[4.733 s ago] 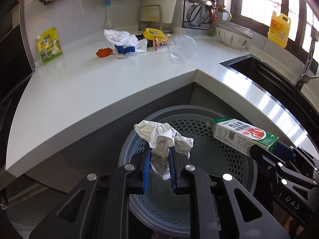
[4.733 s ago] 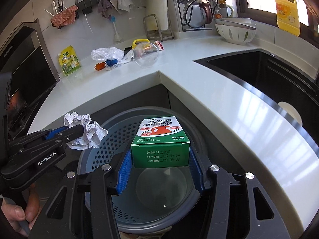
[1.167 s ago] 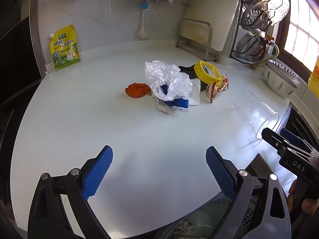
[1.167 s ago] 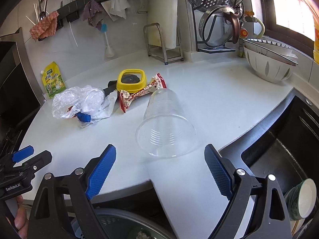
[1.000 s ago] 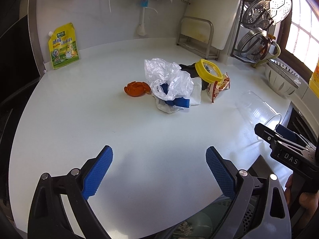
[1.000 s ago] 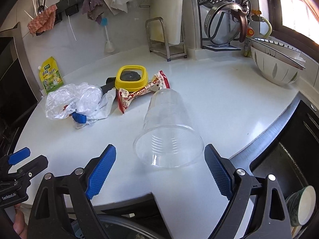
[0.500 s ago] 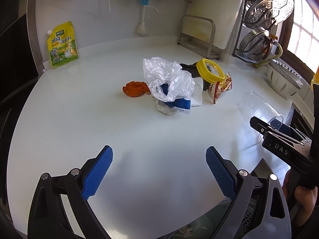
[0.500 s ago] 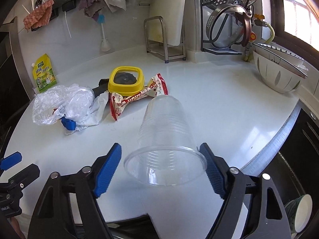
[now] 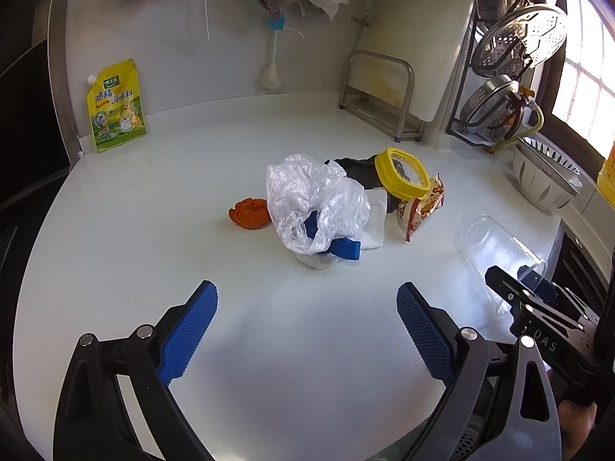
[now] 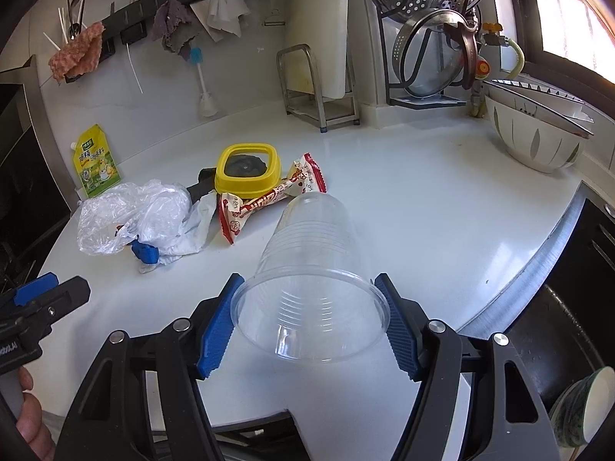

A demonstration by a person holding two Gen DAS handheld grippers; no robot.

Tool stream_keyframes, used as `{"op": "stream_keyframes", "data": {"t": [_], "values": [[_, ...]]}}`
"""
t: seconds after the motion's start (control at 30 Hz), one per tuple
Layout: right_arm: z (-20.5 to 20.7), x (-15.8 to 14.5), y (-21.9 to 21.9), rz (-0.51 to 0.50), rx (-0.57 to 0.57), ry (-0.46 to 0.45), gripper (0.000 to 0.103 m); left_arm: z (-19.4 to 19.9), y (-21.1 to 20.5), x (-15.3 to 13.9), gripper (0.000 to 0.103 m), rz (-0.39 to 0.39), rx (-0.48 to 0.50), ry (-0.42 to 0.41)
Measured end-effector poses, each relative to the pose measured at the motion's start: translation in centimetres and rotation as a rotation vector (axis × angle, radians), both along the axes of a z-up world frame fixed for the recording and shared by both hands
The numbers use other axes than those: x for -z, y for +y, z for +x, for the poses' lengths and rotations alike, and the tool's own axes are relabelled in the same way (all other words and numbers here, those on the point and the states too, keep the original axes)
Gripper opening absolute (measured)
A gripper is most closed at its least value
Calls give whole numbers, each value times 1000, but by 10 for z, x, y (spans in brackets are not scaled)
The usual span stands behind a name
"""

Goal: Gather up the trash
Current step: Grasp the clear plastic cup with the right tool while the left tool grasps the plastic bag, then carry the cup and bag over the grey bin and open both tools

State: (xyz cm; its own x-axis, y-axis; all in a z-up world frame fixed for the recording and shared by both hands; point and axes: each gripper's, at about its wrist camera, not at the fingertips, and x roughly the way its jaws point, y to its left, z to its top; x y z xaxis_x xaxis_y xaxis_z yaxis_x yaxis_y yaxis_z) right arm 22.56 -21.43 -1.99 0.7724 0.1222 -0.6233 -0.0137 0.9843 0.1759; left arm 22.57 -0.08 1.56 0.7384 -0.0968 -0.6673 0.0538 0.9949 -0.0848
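Spreading white and curved beneath both my tools, the counter [image 9: 153,269] carries everything here, meeting the steel rim of the sink [image 10: 553,246] on my right. Against the back wall stands a pale cutting board [image 9: 415,38] in its metal holder, with a rack of steel lids [image 10: 434,57] beside it and a white bowl [image 10: 534,138] near the window.

Next in size comes the clear plastic cup [image 10: 311,269], lying on its side near the counter's front edge with its mouth toward me. My right gripper [image 10: 311,319] has just been closing around that mouth — its blue pads now sit against the rim on either side, touching it.

Farther back lies the rest of the trash in one cluster: a crumpled clear plastic bag [image 9: 311,203] over a white scrap and something blue, a yellow-rimmed lid [image 9: 401,173] resting on dark material, and a red-and-white snack wrapper [image 9: 421,207] just beside it. An orange scrap [image 9: 248,213] sits just left of the bag. A yellow seasoning pouch [image 9: 115,105] leans on the wall, well apart.

My left gripper [image 9: 307,330] hangs over bare counter in front of the bag — fingers spread wide, nothing between them.
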Motion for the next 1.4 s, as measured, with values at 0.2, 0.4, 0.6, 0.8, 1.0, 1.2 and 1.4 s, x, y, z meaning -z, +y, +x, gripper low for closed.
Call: {"op": "stream_keyframes", "data": {"t": [0.2, 0.4, 0.6, 0.8, 1.0, 1.2, 1.4], "values": [[-2, 0, -4, 30, 3, -8, 67, 31, 1, -15, 93, -14, -8, -24], [-3, 0, -7, 56, 3, -11, 67, 67, -10, -15, 93, 24, -11, -16], [-3, 0, -7, 64, 1, -8, 67, 90, -21, -3, 90, 64, -24, 0], [-2, 1, -8, 72, 2, -7, 67, 102, -30, 9, 57, 84, 8, 40], [-2, 2, -9, 77, 2, -6, 67, 98, -34, 5, 15, 104, 31, 14], [-3, 2, -11, 89, 8, -9, 67, 94, -23, -14, 8, 83, 16, -21], [-7, 0, -11, 88, 10, -22, 67, 71, -11, -47, 8, 67, 18, -87]]}}
